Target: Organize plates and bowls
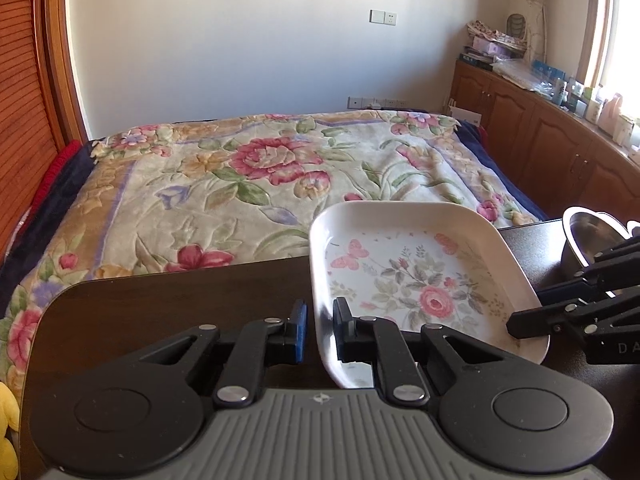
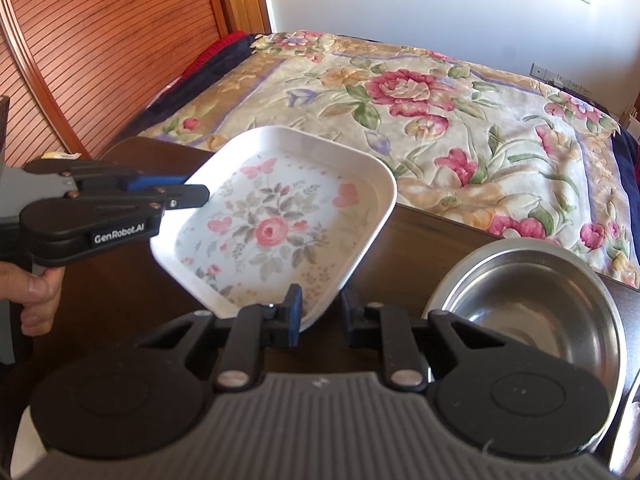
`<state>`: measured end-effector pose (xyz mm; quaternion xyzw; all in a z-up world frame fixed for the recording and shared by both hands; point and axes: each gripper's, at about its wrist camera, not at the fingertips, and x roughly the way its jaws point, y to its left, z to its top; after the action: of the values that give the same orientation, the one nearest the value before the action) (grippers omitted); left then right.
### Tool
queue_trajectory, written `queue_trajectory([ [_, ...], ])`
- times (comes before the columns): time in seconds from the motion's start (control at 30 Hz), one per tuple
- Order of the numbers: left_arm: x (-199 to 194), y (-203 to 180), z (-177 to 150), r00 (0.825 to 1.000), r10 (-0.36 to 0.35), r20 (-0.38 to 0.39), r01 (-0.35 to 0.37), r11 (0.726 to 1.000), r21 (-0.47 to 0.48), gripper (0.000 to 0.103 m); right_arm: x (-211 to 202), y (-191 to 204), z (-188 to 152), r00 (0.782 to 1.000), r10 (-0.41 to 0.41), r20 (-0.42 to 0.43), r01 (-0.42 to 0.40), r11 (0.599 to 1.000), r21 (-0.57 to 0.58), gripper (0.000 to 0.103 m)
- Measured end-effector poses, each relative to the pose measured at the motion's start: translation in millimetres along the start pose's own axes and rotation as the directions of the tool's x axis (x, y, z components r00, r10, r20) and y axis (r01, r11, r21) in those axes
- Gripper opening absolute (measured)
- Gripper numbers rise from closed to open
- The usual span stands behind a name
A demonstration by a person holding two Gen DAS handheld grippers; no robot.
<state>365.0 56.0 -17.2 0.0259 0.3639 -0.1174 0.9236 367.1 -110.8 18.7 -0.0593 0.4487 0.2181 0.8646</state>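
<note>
A white square plate (image 1: pixel 420 280) (image 2: pixel 276 224) with a pink rose print is held tilted over the dark table (image 1: pixel 180 300) (image 2: pixel 420 248). My left gripper (image 1: pixel 321 330) (image 2: pixel 192 187) is shut on its near left rim, one pad outside the rim and one inside. My right gripper (image 2: pixel 323 318) (image 1: pixel 536 308) is shut on the opposite corner, its fingers straddling the rim. A steel bowl (image 2: pixel 532 300) (image 1: pixel 580 240) stands on the table just right of the plate, beside the right gripper.
A bed with a floral blanket (image 1: pixel 260 168) (image 2: pixel 460 112) lies right behind the table's far edge. Wooden cabinets (image 1: pixel 540 140) with clutter on top run along the right wall. A slatted wooden door (image 2: pixel 100 40) stands at left. A person's hand (image 2: pixel 36 292) grips the left handle.
</note>
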Motion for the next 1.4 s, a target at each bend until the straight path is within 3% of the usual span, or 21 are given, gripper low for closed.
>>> queue_trajectory([
  [0.47,-25,9,-17,0.999,-0.034,-0.037,0.033,0.999,-0.035,0.013,-9,1,-8,0.998,0.050,0.030,-0.051,0.999,0.017,0.019],
  [1.4,-134,-20,-42,0.998,-0.014,0.064,0.014,1.000,0.003,0.013,-80,26,-43,0.984,0.096,0.148,-0.097,0.995,0.001,0.019],
])
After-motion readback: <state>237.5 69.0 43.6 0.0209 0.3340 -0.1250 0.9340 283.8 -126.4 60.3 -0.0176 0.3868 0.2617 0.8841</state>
